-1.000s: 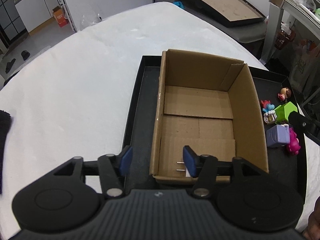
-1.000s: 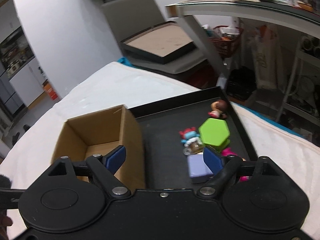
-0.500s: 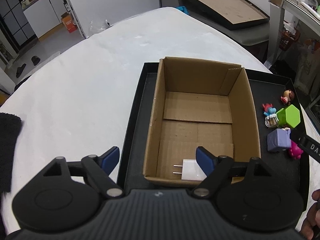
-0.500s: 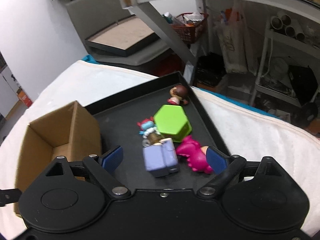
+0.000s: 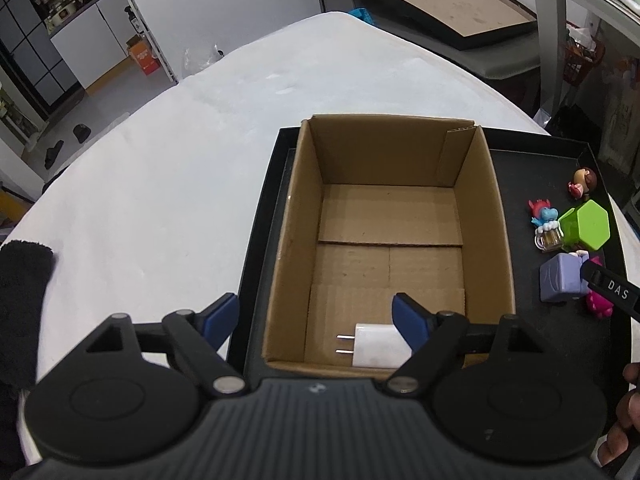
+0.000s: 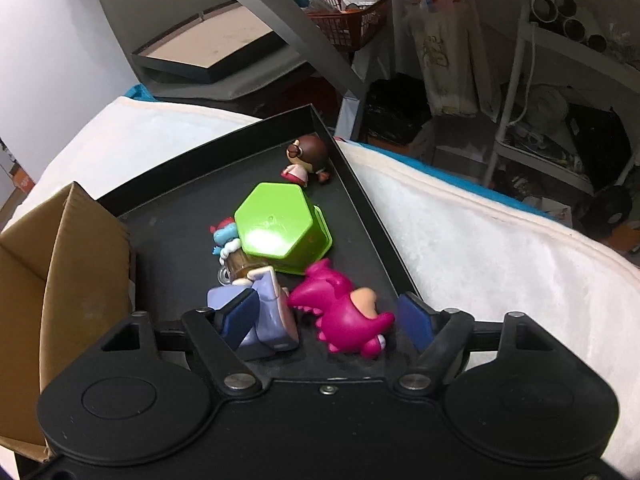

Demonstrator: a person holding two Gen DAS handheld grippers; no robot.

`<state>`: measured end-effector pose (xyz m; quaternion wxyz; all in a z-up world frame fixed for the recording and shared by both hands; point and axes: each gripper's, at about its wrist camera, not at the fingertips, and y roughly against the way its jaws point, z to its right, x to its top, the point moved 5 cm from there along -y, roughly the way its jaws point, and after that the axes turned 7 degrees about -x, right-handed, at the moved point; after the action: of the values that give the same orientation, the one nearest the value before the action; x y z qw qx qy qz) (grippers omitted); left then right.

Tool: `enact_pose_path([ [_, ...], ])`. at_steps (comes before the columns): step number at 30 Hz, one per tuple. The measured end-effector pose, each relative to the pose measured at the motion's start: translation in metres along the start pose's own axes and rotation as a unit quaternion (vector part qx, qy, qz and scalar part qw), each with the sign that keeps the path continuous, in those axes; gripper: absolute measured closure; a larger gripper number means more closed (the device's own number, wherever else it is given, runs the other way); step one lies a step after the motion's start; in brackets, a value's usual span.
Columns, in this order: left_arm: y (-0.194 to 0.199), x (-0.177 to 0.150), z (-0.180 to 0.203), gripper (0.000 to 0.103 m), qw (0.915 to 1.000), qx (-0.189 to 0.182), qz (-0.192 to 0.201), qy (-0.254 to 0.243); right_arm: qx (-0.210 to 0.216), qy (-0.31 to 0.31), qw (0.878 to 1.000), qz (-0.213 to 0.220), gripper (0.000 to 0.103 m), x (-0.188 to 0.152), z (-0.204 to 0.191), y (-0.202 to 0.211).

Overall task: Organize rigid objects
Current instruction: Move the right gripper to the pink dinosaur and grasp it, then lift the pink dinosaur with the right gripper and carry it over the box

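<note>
My left gripper [image 5: 316, 316] hangs over the near end of the cardboard box [image 5: 484, 216], its jaws spread wide and empty after just opening. The white charger [image 5: 378, 346] lies flat on the box floor by the near wall, prongs pointing left; my right-hand finger pad [image 5: 408, 320] covers one corner of it in this view, though I cannot tell for sure that it clears the charger. The rest of the box floor is bare cardboard. The box stands in the left part of the black tray [image 5: 260, 240], which sits on the white-covered table [image 5: 160, 200].

My right gripper [image 6: 328, 318] points down at the toys in the right part of the tray [image 6: 372, 216]. Its jaws have just been closing a little but stand open, gripping nothing. The pink dinosaur [image 6: 344, 312] lies between the pads without touching either. The left pad [image 6: 240, 314] sits in front of the lilac block [image 6: 272, 316], which lies just left of the dinosaur. Beyond them the green hexagonal box [image 6: 276, 224] stands tilted, with the small blue figure [image 6: 224, 236] and a tiny mug [image 6: 238, 268] tucked against its left side. The brown-haired doll [image 6: 306, 158] lies in the far corner of the tray, apart from the rest.
</note>
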<state>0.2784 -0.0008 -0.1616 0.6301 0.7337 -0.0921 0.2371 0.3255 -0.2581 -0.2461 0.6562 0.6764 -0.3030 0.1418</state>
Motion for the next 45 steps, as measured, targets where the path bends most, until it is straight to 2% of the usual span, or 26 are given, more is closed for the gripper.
enact_pose_path([
  [4, -0.002, 0.004, 0.006, 0.020, 1.0000, 0.009, 0.001, 0.000, 0.001, 0.016, 1.000, 0.010, 0.027, 0.002, -0.002, -0.001],
  [11, -0.005, 0.004, 0.009, 0.020, 0.9999, 0.014, 0.003, -0.003, 0.014, 0.024, 1.000, -0.007, 0.030, -0.001, 0.002, 0.004],
  [15, -0.006, 0.003, 0.003, 0.020, 0.9997, 0.018, 0.000, 0.013, -0.013, 0.062, 0.998, 0.018, 0.031, -0.009, -0.002, 0.013],
  [18, -0.001, 0.007, 0.000, 0.020, 0.9996, 0.027, 0.013, 0.003, -0.038, 0.084, 0.995, 0.045, 0.031, -0.013, -0.008, 0.016],
  [21, 0.000, 0.009, -0.006, 0.020, 0.9992, 0.035, 0.018, 0.005, -0.046, 0.085, 0.994, 0.045, 0.035, -0.014, -0.007, 0.016],
  [28, -0.012, 0.009, -0.014, 0.020, 0.9992, 0.037, 0.009, 0.016, -0.057, 0.102, 0.992, 0.040, 0.036, -0.016, -0.008, 0.008],
  [32, -0.017, 0.010, -0.014, 0.020, 0.9992, 0.036, 0.008, 0.014, -0.063, 0.108, 0.992, 0.031, 0.045, -0.018, -0.011, -0.002],
  [37, -0.020, 0.014, -0.018, 0.020, 0.9991, 0.038, 0.007, 0.014, -0.077, 0.110, 0.991, 0.019, 0.049, -0.019, -0.014, -0.017],
  [39, -0.021, 0.014, -0.020, 0.020, 0.9990, 0.040, 0.008, 0.015, -0.073, 0.105, 0.992, 0.013, 0.057, -0.019, -0.014, -0.021],
  [45, -0.025, 0.015, -0.027, 0.020, 0.9989, 0.044, 0.004, 0.017, -0.077, 0.092, 0.992, 0.044, 0.059, -0.012, -0.010, -0.010],
])
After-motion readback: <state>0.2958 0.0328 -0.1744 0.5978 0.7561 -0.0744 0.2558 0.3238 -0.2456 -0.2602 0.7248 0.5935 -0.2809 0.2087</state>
